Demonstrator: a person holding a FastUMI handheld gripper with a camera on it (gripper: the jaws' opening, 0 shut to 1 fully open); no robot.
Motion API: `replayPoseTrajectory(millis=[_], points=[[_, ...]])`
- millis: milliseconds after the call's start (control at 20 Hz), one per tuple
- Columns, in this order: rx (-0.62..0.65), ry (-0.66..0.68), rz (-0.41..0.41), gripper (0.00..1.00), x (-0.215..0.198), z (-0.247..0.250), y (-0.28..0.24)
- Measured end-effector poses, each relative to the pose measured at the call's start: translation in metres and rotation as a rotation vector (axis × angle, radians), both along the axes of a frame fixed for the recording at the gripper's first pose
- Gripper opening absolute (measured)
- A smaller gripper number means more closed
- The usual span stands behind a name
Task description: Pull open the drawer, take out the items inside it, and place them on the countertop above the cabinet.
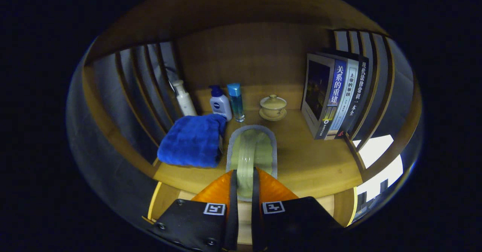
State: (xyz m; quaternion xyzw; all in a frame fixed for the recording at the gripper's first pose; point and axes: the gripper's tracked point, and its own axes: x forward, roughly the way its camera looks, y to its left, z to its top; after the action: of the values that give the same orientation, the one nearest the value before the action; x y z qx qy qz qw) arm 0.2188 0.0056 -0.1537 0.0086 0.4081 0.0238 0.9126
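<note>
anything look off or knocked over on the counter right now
Nothing spilled or toppled. The gripper is shut on a pale green dish whose near end overhangs the countertop edge. The blue towel lies loosely folded; bottles, lidded cup and books stand upright.

Camera on the gripper, facing forward along its fingers

It looks slightly down, from close by, onto the wooden countertop (312, 161), toward the back panel (248, 52) and books (335, 97).
</note>
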Motion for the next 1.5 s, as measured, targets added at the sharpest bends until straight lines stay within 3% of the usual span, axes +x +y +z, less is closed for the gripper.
replayPoseTrajectory(millis=[350, 850, 1150, 1500], points=[[0.01, 0.124, -0.062, 0.23, 0.027, -0.046, -0.015], [-0.002, 0.114, -0.067, 0.25, 0.035, -0.053, -0.02], [0.019, 0.12, -0.075, 0.45, 0.032, -0.058, -0.017], [0.002, 0.099, -0.074, 0.91, 0.03, -0.053, -0.017]])
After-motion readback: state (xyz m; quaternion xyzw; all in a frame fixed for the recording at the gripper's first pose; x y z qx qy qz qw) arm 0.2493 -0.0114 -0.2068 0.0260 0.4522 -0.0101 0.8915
